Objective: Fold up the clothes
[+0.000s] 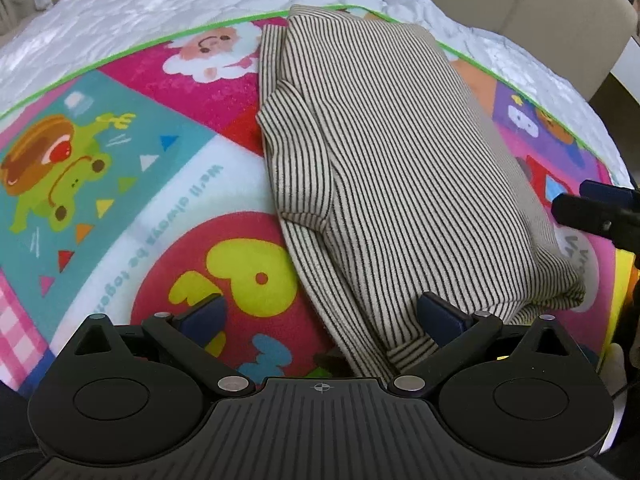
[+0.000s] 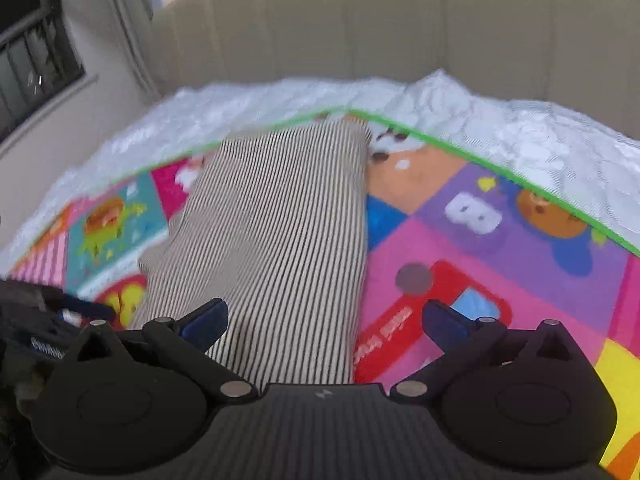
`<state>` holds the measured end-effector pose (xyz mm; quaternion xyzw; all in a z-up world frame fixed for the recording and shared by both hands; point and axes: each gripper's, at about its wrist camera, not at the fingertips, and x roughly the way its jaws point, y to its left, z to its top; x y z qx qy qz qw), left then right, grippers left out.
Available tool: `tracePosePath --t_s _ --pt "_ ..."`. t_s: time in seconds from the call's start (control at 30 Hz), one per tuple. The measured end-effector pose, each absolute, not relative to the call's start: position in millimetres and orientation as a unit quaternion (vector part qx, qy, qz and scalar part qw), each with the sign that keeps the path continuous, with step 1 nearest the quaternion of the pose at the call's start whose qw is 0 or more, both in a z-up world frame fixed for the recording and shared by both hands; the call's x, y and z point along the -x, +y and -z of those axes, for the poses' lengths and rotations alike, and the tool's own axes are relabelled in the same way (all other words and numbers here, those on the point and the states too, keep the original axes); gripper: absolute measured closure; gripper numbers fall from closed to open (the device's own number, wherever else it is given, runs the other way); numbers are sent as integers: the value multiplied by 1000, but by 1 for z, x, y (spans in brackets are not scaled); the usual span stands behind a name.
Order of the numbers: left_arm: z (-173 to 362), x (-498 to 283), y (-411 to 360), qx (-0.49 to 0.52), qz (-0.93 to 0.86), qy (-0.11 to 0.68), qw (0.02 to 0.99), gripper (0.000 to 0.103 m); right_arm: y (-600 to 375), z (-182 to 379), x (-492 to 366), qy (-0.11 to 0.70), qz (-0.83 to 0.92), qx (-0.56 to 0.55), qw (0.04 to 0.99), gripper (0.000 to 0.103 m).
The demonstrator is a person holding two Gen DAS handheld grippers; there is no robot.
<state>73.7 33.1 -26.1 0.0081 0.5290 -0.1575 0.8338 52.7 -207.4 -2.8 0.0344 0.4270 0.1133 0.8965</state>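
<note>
Left hand-held gripper (image 1: 320, 312) is spread wide and holds nothing; right hand-held gripper (image 2: 324, 316) likewise. Just ahead of both lies the striped garment (image 1: 384, 160), folded into a long strip on the play mat (image 1: 120, 184). Judged next: pinch the near end and fold it away. Bare mat lies either side; the headboard (image 2: 400, 20) stands beyond
</note>
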Motion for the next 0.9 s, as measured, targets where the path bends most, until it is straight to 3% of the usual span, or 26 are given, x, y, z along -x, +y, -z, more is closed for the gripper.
tracePosePath --t_s 0.07,0.2,0.37,0.43,0.73,0.77,0.83,0.9 --pt "26 -72 32 -11 157 528 834 0 -194 22 -57 477 -112 22 871 0" --pt "26 -72 32 -13 157 527 835 0 -190 15 -56 463 -121 47 877 0" --pt "26 -73 34 -6 155 528 835 0 -164 -11 -25 364 -199 153 897 2" --pt "26 -73 35 -1 155 528 835 0 -150 -18 -11 329 -235 198 893 13" --pt "22 -76 46 30 149 516 843 0 -82 40 19 293 -301 405 812 15" --pt "21 -76 47 34 149 513 845 0 -81 40 17 287 -297 408 814 16" --pt "17 -75 53 48 150 502 850 0 -86 31 5 306 -285 365 831 31" --pt "12 -76 62 70 151 487 857 0 -103 13 -20 356 -273 258 856 32"
